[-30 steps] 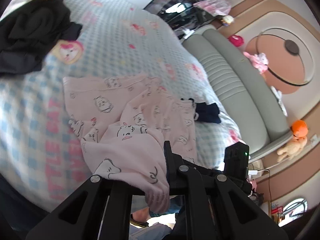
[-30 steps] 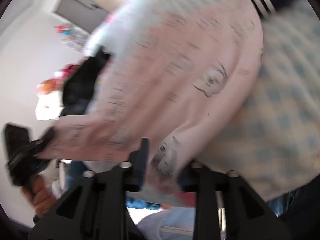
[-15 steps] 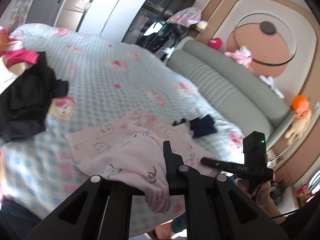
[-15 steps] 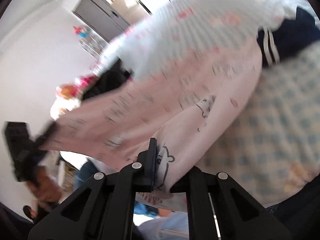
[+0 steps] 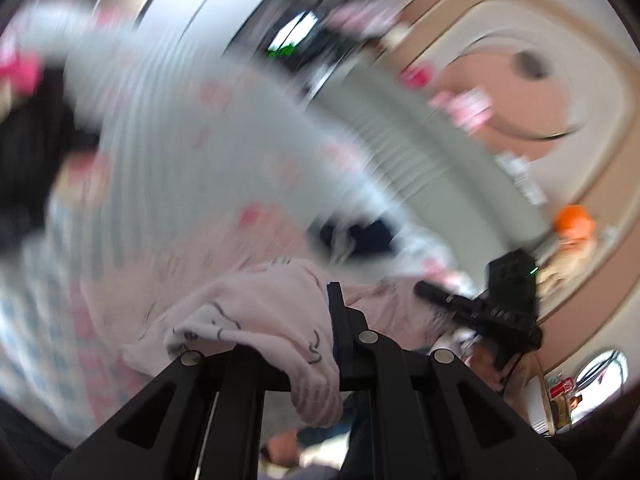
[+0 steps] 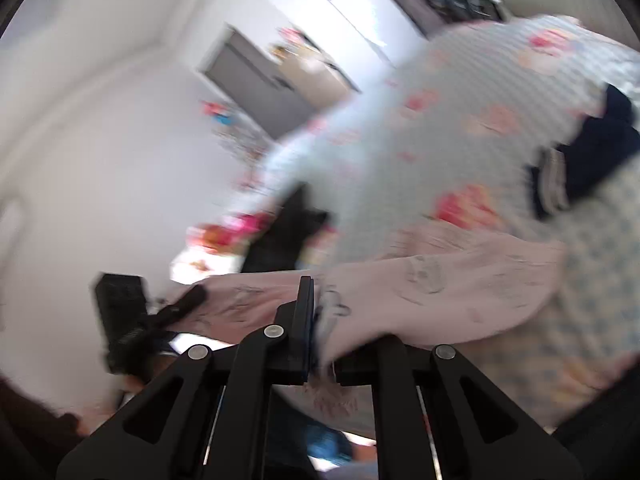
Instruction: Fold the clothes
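A pale pink garment (image 5: 256, 304) printed with small cartoon animals hangs stretched between both grippers above the bed (image 5: 192, 140). My left gripper (image 5: 320, 332) is shut on one edge of it, with a cuff drooping over the fingers. My right gripper (image 6: 320, 320) is shut on the other edge of the pink garment (image 6: 460, 292), whose cloth runs off to the right and sags toward the bedspread. Each gripper shows in the other's view: the right gripper (image 5: 472, 308) at lower right, the left gripper (image 6: 160, 312) at lower left. Both views are blurred by motion.
A navy garment (image 6: 592, 156) lies on the checked bedspread (image 6: 440, 120) near the padded grey headboard (image 5: 420, 152). A black pile (image 5: 28, 152) and pink clothes (image 6: 240, 228) sit on the bed's far side. An orange toy (image 5: 576, 224) is beside the headboard.
Both grippers have lifted the pink garment off the bed and pulled it taut. The right gripper's jaws closed fully on the cloth. Both views swung upward toward the walls.
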Demonstrator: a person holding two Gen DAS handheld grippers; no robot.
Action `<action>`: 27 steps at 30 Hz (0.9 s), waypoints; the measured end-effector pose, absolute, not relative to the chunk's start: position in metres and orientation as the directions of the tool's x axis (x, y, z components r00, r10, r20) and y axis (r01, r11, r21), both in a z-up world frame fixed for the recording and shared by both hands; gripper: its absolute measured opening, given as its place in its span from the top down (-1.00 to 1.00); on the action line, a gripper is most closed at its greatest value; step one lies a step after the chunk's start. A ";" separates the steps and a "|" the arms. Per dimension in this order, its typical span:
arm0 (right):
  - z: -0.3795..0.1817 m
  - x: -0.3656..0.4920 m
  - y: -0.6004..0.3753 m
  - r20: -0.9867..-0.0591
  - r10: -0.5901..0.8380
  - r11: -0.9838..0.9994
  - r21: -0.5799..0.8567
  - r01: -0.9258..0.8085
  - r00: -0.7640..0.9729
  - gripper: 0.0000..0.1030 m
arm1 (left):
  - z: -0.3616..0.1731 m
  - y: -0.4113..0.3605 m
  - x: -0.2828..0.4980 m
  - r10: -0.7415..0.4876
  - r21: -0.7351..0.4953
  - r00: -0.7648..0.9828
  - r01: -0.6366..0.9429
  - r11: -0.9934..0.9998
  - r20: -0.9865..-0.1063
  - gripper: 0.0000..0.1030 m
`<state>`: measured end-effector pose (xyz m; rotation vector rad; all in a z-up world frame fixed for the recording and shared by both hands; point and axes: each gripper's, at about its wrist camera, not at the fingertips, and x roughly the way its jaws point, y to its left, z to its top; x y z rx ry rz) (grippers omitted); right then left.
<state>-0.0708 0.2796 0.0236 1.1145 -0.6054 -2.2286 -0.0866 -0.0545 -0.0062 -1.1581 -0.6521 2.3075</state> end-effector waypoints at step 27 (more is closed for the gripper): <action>-0.057 -0.102 0.279 -0.735 -0.458 -0.874 0.475 0.102 -0.500 0.87 | -0.116 -0.067 -0.101 0.429 -0.503 -0.428 0.073 -0.861 -0.795 0.82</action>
